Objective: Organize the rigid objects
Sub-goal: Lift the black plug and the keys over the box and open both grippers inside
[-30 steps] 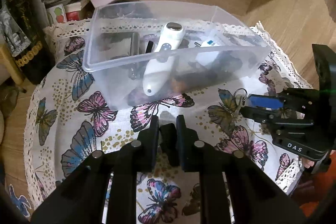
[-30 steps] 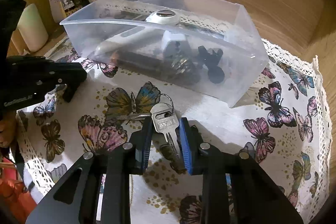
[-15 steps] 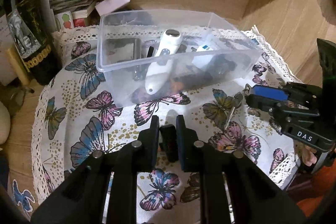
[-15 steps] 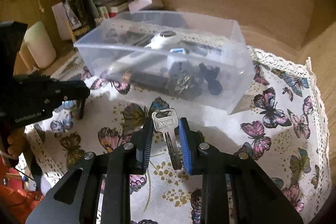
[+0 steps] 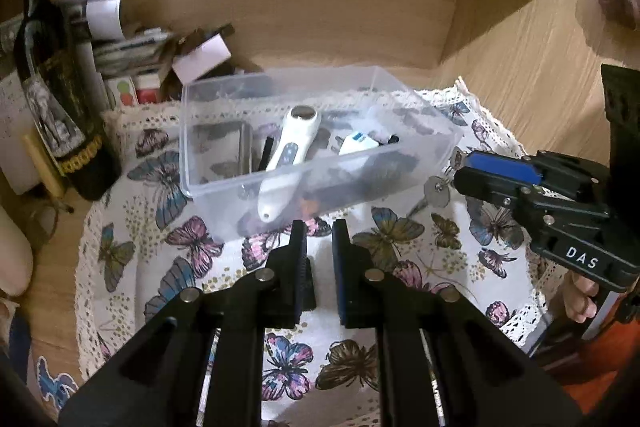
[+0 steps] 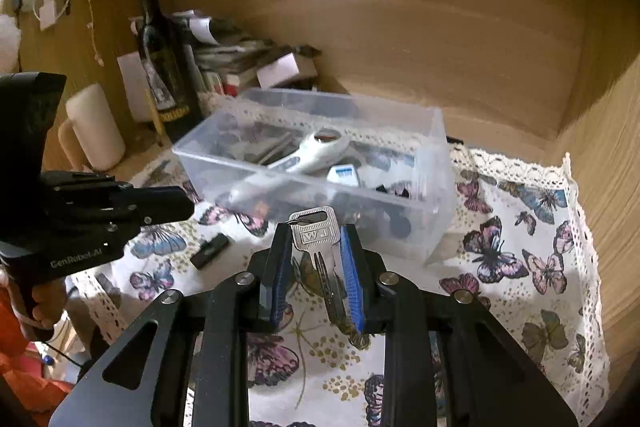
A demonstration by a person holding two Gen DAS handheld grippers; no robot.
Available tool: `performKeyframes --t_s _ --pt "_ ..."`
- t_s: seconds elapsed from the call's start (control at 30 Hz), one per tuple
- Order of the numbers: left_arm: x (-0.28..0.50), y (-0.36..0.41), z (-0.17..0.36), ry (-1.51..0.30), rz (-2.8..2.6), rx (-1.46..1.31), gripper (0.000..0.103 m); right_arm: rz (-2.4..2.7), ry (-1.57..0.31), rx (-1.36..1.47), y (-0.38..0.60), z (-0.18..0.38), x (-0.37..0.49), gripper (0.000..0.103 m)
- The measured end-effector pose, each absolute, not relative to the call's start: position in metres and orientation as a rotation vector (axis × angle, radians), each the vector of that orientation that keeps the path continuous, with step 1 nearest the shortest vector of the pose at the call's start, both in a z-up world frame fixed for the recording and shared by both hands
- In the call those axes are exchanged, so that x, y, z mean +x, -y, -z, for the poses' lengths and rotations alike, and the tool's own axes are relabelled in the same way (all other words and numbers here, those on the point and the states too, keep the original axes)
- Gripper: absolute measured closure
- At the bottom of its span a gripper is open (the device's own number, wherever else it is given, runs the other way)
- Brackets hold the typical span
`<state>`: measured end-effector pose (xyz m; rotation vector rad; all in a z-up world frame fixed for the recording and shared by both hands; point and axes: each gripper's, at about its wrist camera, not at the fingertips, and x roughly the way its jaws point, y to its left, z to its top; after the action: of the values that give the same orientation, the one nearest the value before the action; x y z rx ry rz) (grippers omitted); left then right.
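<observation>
A clear plastic box [image 5: 224, 183] [image 6: 436, 211] stands on the butterfly cloth and holds a white handheld device [image 5: 290, 155] [image 6: 316, 151] and several small dark items. My right gripper [image 6: 314, 239] is shut on a silver key [image 6: 316, 233] and holds it in the air near the box's front right; it also shows in the left wrist view [image 5: 460, 173] with the key ring [image 5: 437, 189] hanging. My left gripper [image 5: 319, 231] is raised above the cloth with a narrow gap between its jaws and nothing in it. A small black stick [image 6: 209, 250] lies on the cloth under it.
A dark bottle [image 5: 60, 107] [image 6: 164, 67], a pile of papers and small boxes [image 5: 160, 55] and a white candle [image 6: 94, 127] stand at the back left. Wooden walls close in the back and right. The lace cloth edge [image 6: 580, 227] runs along the right.
Both grippers have risen and pulled back from the box. The right one lifted the key off the cloth. The left one opened slightly and the black stick is out of its jaws.
</observation>
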<state>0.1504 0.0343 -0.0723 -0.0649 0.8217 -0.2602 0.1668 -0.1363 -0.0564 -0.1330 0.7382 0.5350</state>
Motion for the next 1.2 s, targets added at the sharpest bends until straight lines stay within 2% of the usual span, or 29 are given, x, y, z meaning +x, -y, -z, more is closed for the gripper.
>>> performKeyframes --t_s 0.2,0.4,0.43,0.57,0.63,0.67,0.9,1.2 --pt "0.156 -0.035 0.087 -0.89 0.26 -0.036 0.09 -0.544 -0.699 -0.115 0.136 0.045 0.164 0.08" --pt "0.166 -0.032 0.119 -1.001 0.258 -0.022 0.066 -0.549 -0.663 -0.092 0.137 0.035 0.164 0.08" --pt "0.167 -0.031 0.124 -1.022 0.257 -0.013 0.065 -0.551 -0.656 -0.086 0.138 0.033 0.164 0.08" --pt "0.171 -0.029 0.134 -1.046 0.254 -0.001 0.065 -0.551 -0.634 -0.079 0.138 0.027 0.163 0.08" --pt "0.172 -0.027 0.135 -1.04 0.247 0.01 0.077 -0.549 -0.626 -0.072 0.138 0.024 0.163 0.08" --pt "0.173 -0.028 0.134 -1.04 0.244 0.008 0.078 -0.548 -0.622 -0.07 0.138 0.023 0.164 0.08" --pt "0.168 -0.038 0.118 -0.994 0.236 -0.034 0.078 -0.535 -0.575 -0.049 0.138 0.01 0.17 0.08" --pt "0.159 -0.05 0.061 -0.821 0.223 -0.062 0.078 -0.512 -0.535 -0.05 0.136 -0.002 0.186 0.08"
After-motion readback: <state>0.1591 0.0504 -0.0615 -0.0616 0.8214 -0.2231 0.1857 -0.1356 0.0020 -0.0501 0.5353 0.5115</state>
